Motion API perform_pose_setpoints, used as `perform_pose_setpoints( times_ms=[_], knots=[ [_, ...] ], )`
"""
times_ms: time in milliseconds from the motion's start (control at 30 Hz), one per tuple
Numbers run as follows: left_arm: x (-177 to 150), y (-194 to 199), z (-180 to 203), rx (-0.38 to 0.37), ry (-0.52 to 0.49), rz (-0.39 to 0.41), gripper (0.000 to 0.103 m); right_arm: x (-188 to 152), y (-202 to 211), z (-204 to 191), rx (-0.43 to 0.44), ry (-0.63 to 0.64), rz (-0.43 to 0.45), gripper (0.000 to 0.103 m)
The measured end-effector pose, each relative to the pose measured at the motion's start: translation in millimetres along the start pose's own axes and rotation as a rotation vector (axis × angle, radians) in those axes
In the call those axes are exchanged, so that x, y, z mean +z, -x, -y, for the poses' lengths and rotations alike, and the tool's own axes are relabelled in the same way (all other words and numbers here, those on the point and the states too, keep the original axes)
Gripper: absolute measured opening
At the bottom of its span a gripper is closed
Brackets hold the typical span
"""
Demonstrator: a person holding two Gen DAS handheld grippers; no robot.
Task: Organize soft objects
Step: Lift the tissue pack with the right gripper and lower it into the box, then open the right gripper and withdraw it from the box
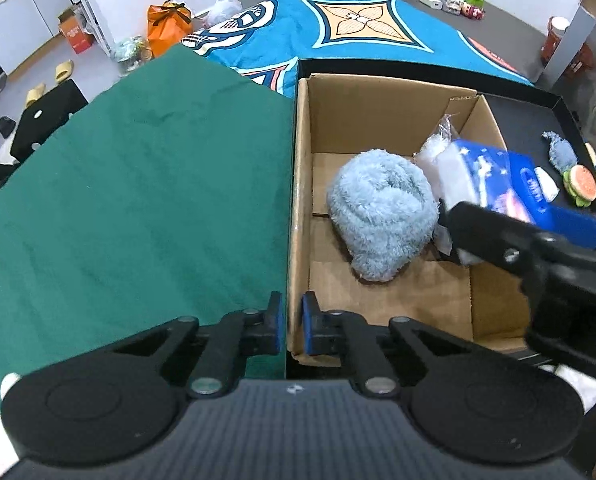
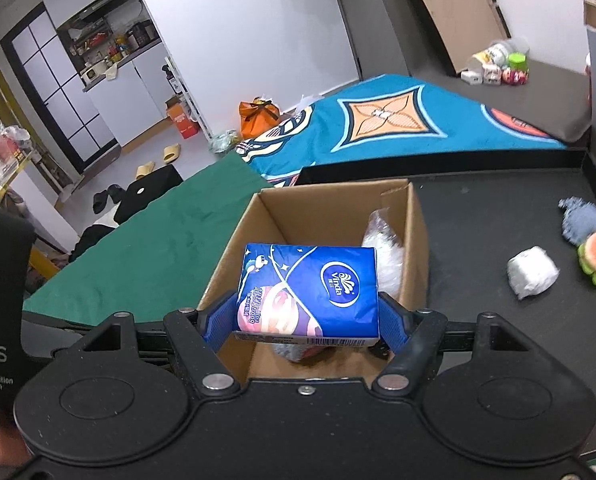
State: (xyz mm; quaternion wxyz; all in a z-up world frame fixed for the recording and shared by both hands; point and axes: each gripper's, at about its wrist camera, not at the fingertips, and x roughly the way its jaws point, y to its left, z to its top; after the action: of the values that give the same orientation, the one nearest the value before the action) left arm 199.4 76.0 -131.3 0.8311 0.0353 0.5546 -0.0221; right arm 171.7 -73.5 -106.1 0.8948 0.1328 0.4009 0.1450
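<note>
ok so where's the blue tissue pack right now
The blue tissue pack is clamped in the right gripper, held over the open cardboard box, above the fluffy blue towel inside.

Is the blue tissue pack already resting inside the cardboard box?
Not yet. The blue tissue pack hangs above the open cardboard box, clamped between the right gripper's jaws.

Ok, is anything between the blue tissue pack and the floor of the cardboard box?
Partly: the fluffy light-blue towel and a clear plastic bag already lie in the brown cardboard box below the blue tissue pack.
</note>
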Motion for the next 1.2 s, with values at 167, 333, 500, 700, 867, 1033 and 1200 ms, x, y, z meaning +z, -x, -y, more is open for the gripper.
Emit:
perform_pose_setpoints(
  times_ms=[167,333,500,700,867,1033,1200],
  knots=[
    [0,0,-5,-0.034,0.020,0.005,0.007,0,-4,0,0.054,-0.064,-0.009,0.076],
    [1,1,-1,-0.022,0.007,0.016,0.007,-1,-2,4,0.065,-0.070,-0.019,0.084],
    [1,4,1,-0.013,0.004,0.019,0.009,-2,7,12,0.037,-0.055,-0.012,0.084],
    [0,10,10,0.043,-0.032,0.030,0.011,-2,20,25,0.016,-0.029,0.001,0.084],
    [0,14,14,0.081,-0.045,0.036,0.015,-2,28,40,-0.003,-0.010,0.012,0.086],
    [0,18,20,0.126,-0.063,0.047,0.024,-1,37,59,-0.025,0.004,0.026,0.086],
    [1,22,25,0.151,-0.073,0.058,0.033,0,43,75,-0.041,0.015,0.033,0.086]
  ],
)
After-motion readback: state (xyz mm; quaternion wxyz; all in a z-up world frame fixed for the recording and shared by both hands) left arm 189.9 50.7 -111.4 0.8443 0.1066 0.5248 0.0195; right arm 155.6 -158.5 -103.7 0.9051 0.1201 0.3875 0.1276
